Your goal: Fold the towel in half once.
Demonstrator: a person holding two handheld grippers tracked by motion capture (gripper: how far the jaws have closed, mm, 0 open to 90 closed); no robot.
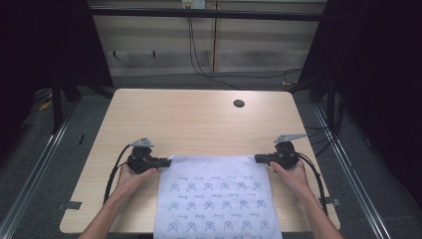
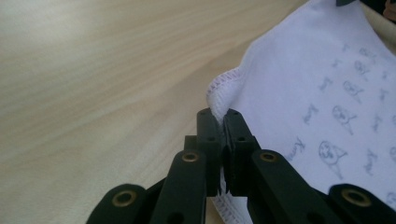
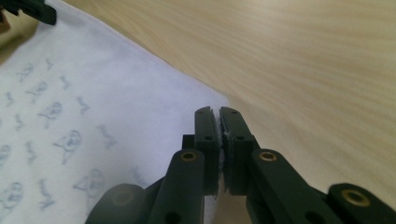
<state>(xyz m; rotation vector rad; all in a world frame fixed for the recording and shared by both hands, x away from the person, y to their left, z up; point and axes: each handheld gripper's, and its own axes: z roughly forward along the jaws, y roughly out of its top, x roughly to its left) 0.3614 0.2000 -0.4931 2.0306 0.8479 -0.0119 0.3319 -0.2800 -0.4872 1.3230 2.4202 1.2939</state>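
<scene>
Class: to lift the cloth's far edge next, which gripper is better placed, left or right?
Neither alone: the left gripper and the right gripper each pinch a far corner of the cloth, so both lift together.

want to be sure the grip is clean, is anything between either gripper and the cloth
Nothing visible. The left gripper is shut straight on the cloth's far left corner, and the right gripper is shut on its far right corner. The table beyond the cloth is bare.

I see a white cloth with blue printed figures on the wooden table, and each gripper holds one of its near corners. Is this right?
Not quite. The grippers hold the far corners, not the near ones. The high view shows the left gripper and right gripper on the far edge of the cloth; its near edge hangs toward the person. The rest is right.
</scene>
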